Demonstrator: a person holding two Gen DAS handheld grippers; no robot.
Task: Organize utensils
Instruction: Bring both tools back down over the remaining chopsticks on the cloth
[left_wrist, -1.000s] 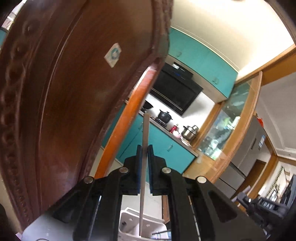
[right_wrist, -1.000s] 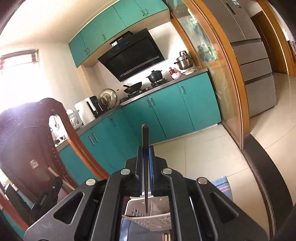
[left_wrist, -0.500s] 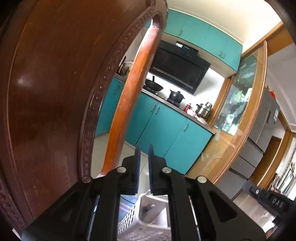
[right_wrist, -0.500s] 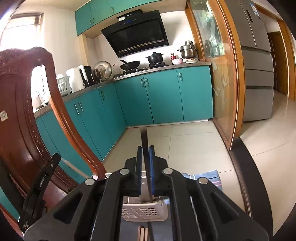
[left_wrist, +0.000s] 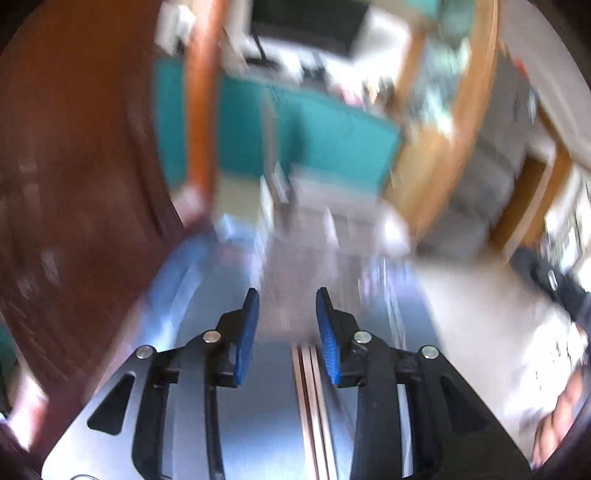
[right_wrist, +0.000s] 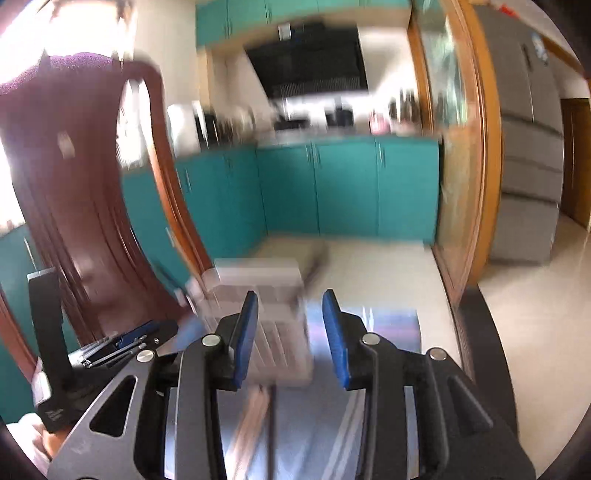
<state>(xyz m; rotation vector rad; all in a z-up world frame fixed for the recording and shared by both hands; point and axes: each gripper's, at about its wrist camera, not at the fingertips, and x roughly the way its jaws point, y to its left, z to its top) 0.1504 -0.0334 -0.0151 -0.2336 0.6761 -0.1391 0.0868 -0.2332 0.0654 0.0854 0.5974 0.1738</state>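
Observation:
Both views are motion-blurred. My left gripper (left_wrist: 287, 321) is open and empty above a shiny blue-grey mat (left_wrist: 258, 424). Pale wooden chopsticks (left_wrist: 312, 406) lie on the mat between its fingers. My right gripper (right_wrist: 289, 325) is open and empty. A white slotted utensil basket (right_wrist: 258, 295) stands on the mat just ahead of it. A dark chopstick (right_wrist: 272, 428) and pale chopsticks (right_wrist: 245, 421) lie on the mat below the right gripper. The left gripper shows at the lower left of the right wrist view (right_wrist: 125, 341).
A dark carved wooden chair back (left_wrist: 74, 184) rises close on the left, also in the right wrist view (right_wrist: 74, 166). Teal kitchen cabinets (right_wrist: 343, 188), a wood-framed glass partition (right_wrist: 458, 166) and a grey fridge (right_wrist: 528, 147) stand beyond a pale tiled floor.
Both grippers have opened and tilted down toward the mat. The pale chopstick left the left gripper half a second ago; the dark chopstick has since left the right gripper.

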